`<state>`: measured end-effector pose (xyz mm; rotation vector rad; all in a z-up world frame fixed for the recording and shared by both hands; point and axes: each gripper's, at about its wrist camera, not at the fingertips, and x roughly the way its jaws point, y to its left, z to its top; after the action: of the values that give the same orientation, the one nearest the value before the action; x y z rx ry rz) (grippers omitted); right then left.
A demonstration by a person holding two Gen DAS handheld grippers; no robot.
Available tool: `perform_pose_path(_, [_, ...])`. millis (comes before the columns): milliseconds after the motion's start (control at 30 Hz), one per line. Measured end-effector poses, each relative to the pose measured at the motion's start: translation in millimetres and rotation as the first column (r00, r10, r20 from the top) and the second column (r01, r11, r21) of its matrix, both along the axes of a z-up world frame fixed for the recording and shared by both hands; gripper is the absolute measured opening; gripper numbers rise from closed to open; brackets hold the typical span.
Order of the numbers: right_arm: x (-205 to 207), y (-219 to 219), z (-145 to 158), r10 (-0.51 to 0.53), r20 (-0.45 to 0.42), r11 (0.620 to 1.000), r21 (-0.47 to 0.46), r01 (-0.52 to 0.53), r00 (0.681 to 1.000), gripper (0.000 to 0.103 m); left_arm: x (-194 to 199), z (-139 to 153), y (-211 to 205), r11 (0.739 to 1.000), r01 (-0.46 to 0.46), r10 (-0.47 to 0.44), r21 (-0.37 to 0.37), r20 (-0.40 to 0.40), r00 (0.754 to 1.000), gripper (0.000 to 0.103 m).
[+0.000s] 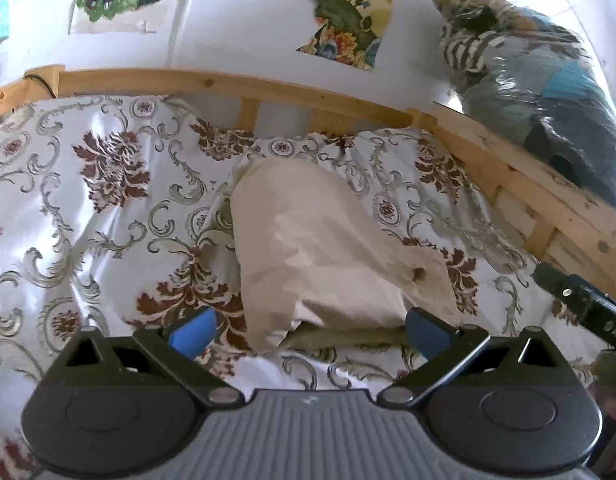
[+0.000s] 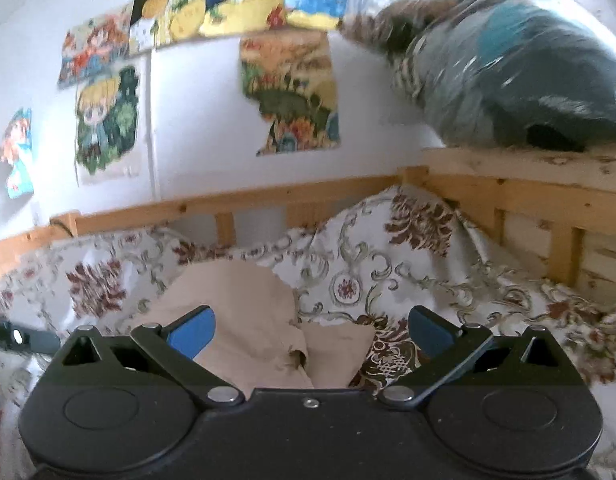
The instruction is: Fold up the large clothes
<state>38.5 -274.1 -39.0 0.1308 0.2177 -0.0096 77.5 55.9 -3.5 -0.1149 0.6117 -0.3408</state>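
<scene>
I read the beige garment (image 1: 308, 248) as lying in the centre of the left wrist view, bunched into a long folded heap on the floral bedspread (image 1: 88, 200), with one corner running toward the lower right of the frame; in the right wrist view the same cloth (image 2: 244, 312) sits lower centre, just ahead of the tool. The left gripper (image 1: 308, 330) has its blue pads (image 1: 192, 332) spread wide, and nothing is pinched; the garment's near edge lies between and beyond them, apart from both. The right gripper (image 2: 310, 330) is likewise fully spread with no cloth clamped. I judge the fabric to be light, limp and thin (it creases sharply and drapes over itself), so it should offer no stiffness and will sag from any single hold. It looks matte rather than slick, so a firm pinch should keep it. The best holds, in my estimate, are two corners or a hem edge, one per gripper, well apart, so the panel hangs flat. Avoid grabbing the bedspread beneath, which is wrinkled and close under the garment. The wooden bed rail (image 1: 268, 88) crosses the upper frame.
</scene>
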Motion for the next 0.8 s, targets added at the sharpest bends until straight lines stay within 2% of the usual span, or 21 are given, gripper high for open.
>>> perform_pose_path(167, [-50,10,10,-0.012,0.003,1.0,0.025,0.011,1.0,0.102,-29,0,8,0.998,-0.003,0.0,0.059,0.049,0.999,0.102])
perform_pose_path(333, [-80,24,7,-0.044,-0.034,0.999,-0.026,0.043,0.998,0.102,-42,-10,19,1.0,0.004,-0.004,0.027,0.016,1.0,0.102])
perform_pose_path(600, [-67,39,-8,-0.018,-0.128,0.995,-0.095,0.006,0.992,0.102,-39,-16,30,0.999,-0.031,0.03,0.024,0.029,0.999,0.102])
perform_pose_path(800, [-65,40,-12,-0.012,-0.136,0.996,-0.09,0.0,0.991,0.102,-37,-21,29,0.999,-0.036,0.035,0.039,0.025,0.999,0.102])
